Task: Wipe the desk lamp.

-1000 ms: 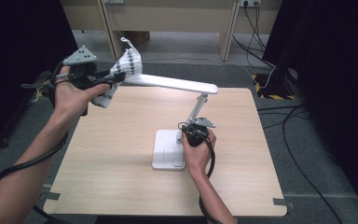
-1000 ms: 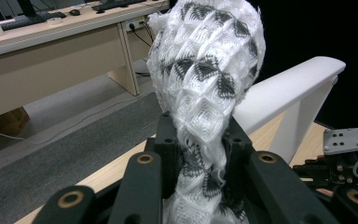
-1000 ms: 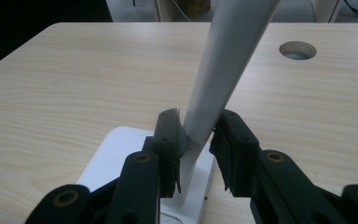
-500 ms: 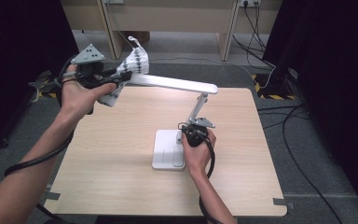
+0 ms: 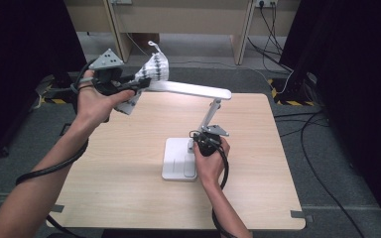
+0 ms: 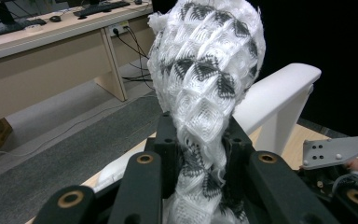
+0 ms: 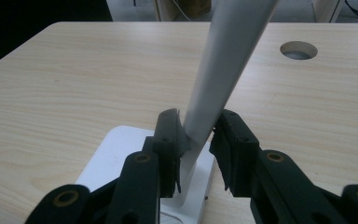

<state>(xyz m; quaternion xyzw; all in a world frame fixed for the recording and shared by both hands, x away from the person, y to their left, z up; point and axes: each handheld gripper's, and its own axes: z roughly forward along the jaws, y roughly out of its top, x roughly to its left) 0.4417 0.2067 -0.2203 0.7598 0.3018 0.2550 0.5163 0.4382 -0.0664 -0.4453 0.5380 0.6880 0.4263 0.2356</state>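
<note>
The left gripper [image 5: 129,89] is raised above the far left corner of the bench [image 5: 129,198], its fingers [image 6: 168,149] pinching a white knitted cloth [image 6: 209,70] with a black diamond pattern, bunched and soft, just beside the tip of the lamp's flat white head [image 5: 188,89]. The right gripper [image 7: 196,140] has its fingers [image 7: 170,135] closed on the smooth white stem of the lamp [image 7: 223,60] just above its flat square base [image 5: 178,161], which stands mid-bench on pale wood-grain.

Black-and-white knitted cloth [image 6: 207,70] bunches upright beside white desk lamp [image 5: 191,90].
</note>
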